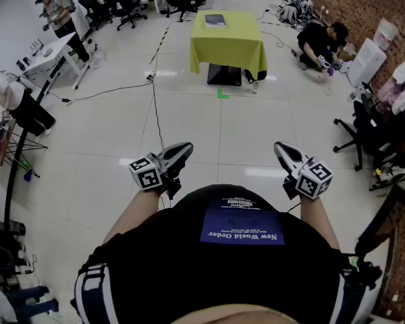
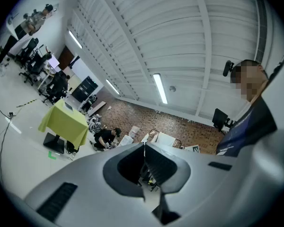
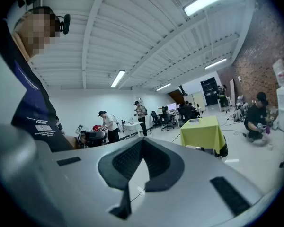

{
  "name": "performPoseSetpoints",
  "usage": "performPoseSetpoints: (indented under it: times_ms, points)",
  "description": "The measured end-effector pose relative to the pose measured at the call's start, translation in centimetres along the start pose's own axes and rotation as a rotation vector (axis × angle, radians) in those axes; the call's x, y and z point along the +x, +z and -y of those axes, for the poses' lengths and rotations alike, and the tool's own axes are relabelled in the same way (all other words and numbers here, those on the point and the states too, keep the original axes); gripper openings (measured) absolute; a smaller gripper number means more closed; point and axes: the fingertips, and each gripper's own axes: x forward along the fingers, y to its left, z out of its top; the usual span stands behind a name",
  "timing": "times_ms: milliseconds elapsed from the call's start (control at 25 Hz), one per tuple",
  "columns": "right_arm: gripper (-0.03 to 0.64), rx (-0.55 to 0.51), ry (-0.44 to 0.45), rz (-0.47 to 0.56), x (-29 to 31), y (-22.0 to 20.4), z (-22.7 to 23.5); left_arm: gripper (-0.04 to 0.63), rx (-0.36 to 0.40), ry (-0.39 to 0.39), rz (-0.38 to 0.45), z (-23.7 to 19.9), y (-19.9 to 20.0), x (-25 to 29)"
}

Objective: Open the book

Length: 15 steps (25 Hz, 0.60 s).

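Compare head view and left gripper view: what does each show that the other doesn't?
Head view only: the right gripper, the wearer's shirt, and the book plainly seen on the table.
Left gripper view only: the ceiling strip lights and the wearer's head camera.
Both: the yellow-green table, the crouching person by the brick wall, and the left gripper, jaws shut.

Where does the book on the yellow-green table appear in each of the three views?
Head view: top centre, the book lies on the yellow-green table.
Left gripper view: left of the middle, a small dark shape on the tabletop.
Right gripper view: right of the middle, small and flat on the tabletop.
Shared landmark: the crouching person in black on the floor near the table, by the brick wall.
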Motion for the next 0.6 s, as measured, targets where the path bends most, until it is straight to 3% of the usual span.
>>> performPoseSetpoints:
  times_ms: [600]
  points:
    - [-0.014, -0.008, -0.026, -0.035, -7.8, -0.7, 9.1, 0.008, -0.044, -0.018, 0.003, 2.8, -3.3, 11.5]
